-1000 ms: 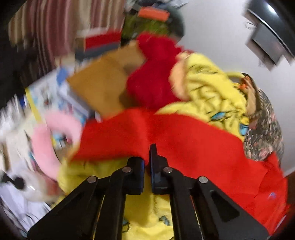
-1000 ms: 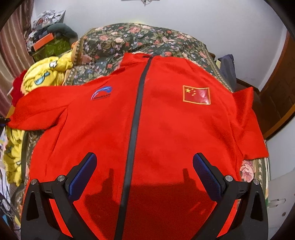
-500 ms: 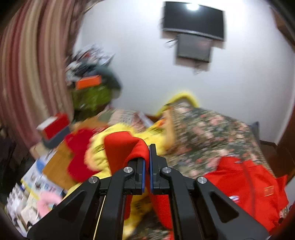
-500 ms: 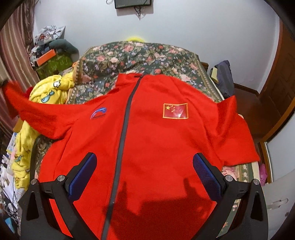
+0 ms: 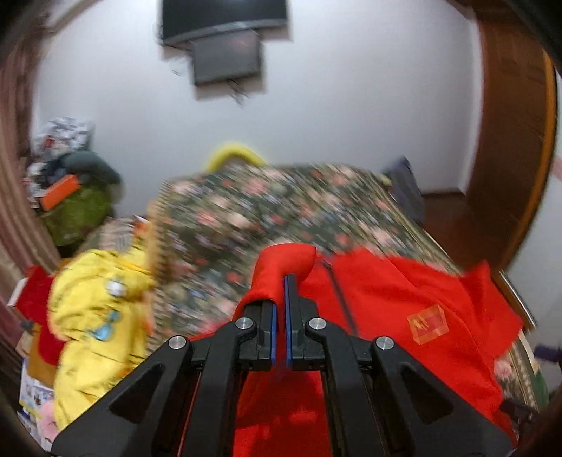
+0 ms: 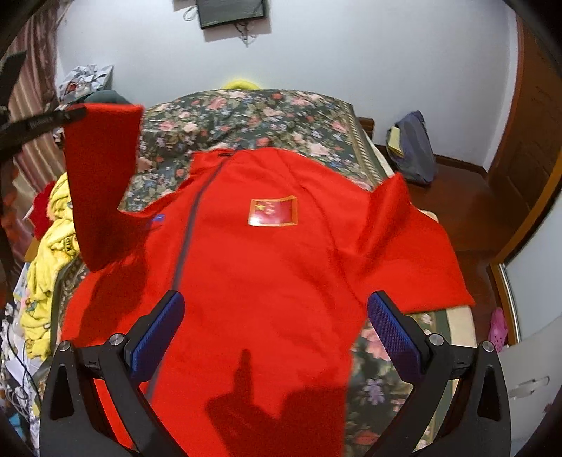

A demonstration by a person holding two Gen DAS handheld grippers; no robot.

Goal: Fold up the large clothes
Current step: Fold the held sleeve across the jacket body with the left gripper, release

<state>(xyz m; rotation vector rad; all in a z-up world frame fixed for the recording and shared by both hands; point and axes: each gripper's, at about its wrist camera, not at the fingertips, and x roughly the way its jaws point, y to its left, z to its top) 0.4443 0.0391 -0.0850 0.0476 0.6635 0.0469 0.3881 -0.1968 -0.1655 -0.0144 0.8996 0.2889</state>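
Right wrist view: we see the red jacket (image 6: pixel 267 253) lying zipped on the floral bed (image 6: pixel 246 116), soft and limp. Our left gripper (image 5: pixel 280 281) pinches its sleeve cuff (image 6: pixel 102 119); the right gripper (image 6: pixel 277 313) gapes wide, holding nothing.

This is a bedroom in a home. A big bed (image 6: pixel 281 116) with a flowery cover fills the middle. A TV (image 6: pixel 230 12) hangs on the white wall behind the bed. Striped curtains (image 6: pixel 33 88) and piled clothes (image 6: pixel 52 239) are left of the bed. A wooden door (image 6: pixel 534 116) stands to its right.
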